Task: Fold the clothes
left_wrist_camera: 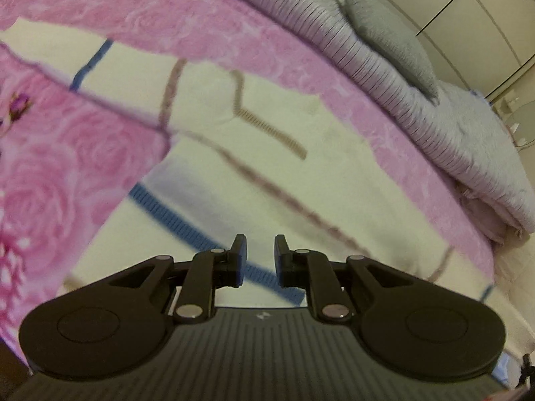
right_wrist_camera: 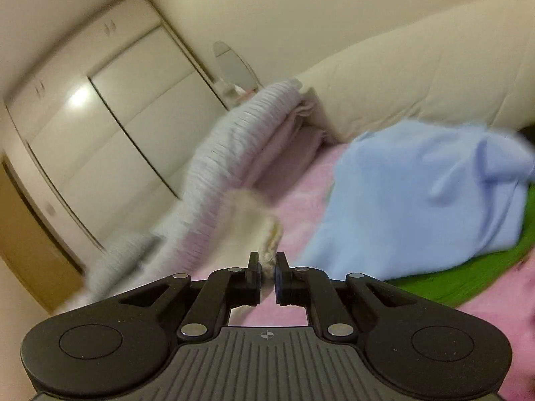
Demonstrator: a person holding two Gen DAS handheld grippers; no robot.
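The left gripper (left_wrist_camera: 260,260) hangs over the cream sweater (left_wrist_camera: 234,173) with its jaws parted and nothing between them. The sweater lies flat on the pink bedspread (left_wrist_camera: 67,153), its long axis running from beside the gripper away up-left in the left view, blue (left_wrist_camera: 174,220) and brown stripes crossing it; one sleeve points off to the upper left. The right gripper (right_wrist_camera: 267,275) has its jaws clenched on a cream knitted edge of the sweater (right_wrist_camera: 264,234) (blurred, so I cannot tell which part), the fabric rising away from the fingers. Beyond it lie a pale blue garment (right_wrist_camera: 418,193) on a green one (right_wrist_camera: 468,267), then a folded lilac quilt (right_wrist_camera: 234,147) and the wardrobe (right_wrist_camera: 110,123).
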